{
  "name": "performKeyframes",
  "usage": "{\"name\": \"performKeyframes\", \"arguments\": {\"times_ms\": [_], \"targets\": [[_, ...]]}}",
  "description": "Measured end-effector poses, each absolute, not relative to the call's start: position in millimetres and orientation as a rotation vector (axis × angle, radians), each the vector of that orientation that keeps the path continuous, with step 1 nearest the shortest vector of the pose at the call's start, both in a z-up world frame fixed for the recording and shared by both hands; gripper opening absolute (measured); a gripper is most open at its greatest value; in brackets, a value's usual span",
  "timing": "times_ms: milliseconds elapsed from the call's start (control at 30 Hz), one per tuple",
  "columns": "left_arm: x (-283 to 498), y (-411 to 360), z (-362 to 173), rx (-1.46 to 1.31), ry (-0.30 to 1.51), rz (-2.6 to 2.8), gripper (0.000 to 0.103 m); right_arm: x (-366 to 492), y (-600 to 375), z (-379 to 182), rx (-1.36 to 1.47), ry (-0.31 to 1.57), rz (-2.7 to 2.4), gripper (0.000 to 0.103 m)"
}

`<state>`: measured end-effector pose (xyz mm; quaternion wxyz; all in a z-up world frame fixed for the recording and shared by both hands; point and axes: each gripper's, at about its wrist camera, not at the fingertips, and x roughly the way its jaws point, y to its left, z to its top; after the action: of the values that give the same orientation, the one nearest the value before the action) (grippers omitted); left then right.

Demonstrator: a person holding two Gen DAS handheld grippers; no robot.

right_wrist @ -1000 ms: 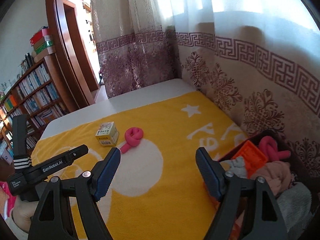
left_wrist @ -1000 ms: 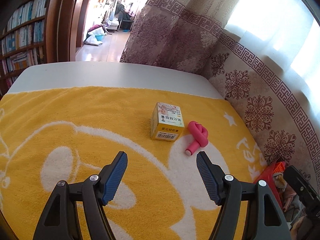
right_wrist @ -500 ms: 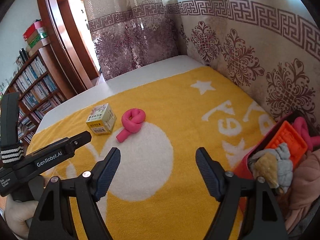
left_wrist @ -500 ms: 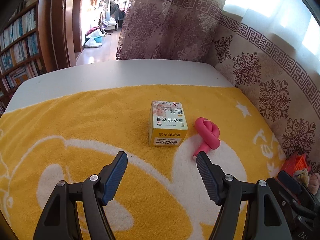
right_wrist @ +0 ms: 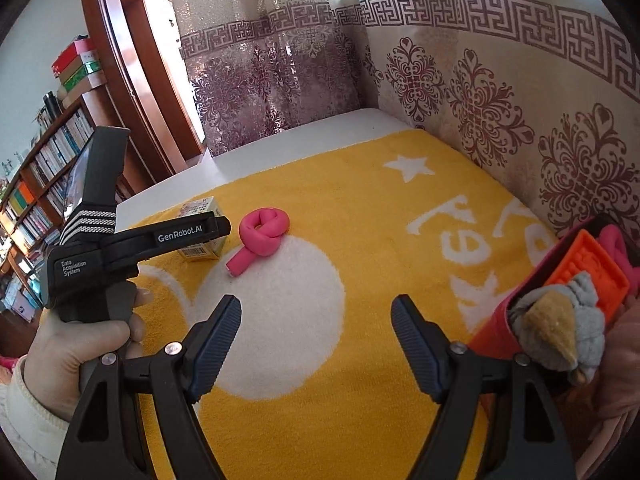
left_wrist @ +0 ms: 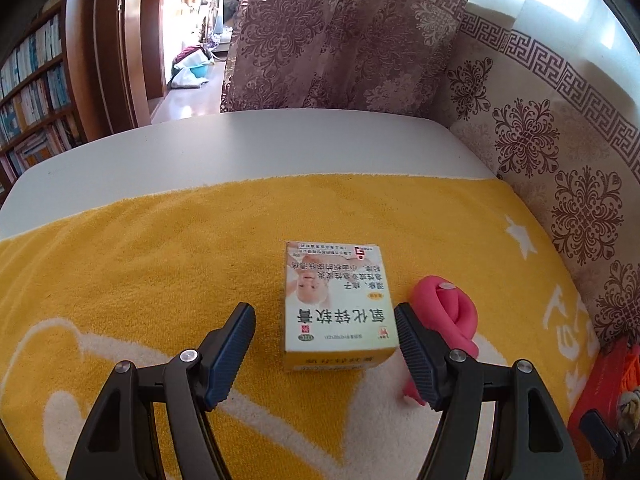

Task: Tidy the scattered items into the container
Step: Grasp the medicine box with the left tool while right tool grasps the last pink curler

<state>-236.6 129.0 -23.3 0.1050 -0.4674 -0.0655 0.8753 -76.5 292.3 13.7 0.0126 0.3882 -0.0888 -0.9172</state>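
A: Right, where do we stand on the left gripper (left_wrist: 324, 354)?

B: We see it angled down over the small yellow carton (left_wrist: 338, 308). Carton sits between the two fingers, jaws closing, but the pads aren't pressing yet. Right-side finger (left_wrist: 416, 356) is just beside the carton's edge, left-side one stands clear with towel visible in the gap. So nothing grasped.

A: And the carton itself?

B: Lying flat on the yellow towel (left_wrist: 160, 264) that covers the white bench (left_wrist: 240, 140), printed face up. Pink knotted foam curler (left_wrist: 448, 312) is just beside it, partly hidden behind the right-side finger.

A: Right gripper (right_wrist: 316, 342)?

B: Released, jaws wide apart, nothing between them. We see it hovering over the white circle on the towel, well apart from the carton and curler. From that camera we also see the person's hand (right_wrist: 76, 340) around the left tool's handle, cream sleeve at the wrist.

A: Container?

B: Red container (right_wrist: 516, 312) at the right edge of the towel, by the patterned curtain (right_wrist: 500, 92). Already holds an orange plastic piece (right_wrist: 588, 276), a grey and tan cloth bundle (right_wrist: 560, 328), and another pink item (right_wrist: 616, 240).
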Motion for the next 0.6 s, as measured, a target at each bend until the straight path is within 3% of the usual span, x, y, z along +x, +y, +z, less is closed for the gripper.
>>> {"name": "performKeyframes", "arguments": {"times_ms": [67,333,600], "targets": [[-237.8,122.9,-26.8,-1.389,-0.205,2.582,0.050,-76.7,289.3,12.2,1.204,-0.254,-2.858,0.081],[-219.6,93.1,-13.4,-1.328,-0.280,2.610,0.049,-79.1,277.2,1.8,1.204,-0.182,-2.831,0.081],[-207.9,72.3,-1.5,-1.274,-0.373,2.629,0.049,-103.6,280.8,-0.6,1.353,-0.298,-2.756,0.081]]}}
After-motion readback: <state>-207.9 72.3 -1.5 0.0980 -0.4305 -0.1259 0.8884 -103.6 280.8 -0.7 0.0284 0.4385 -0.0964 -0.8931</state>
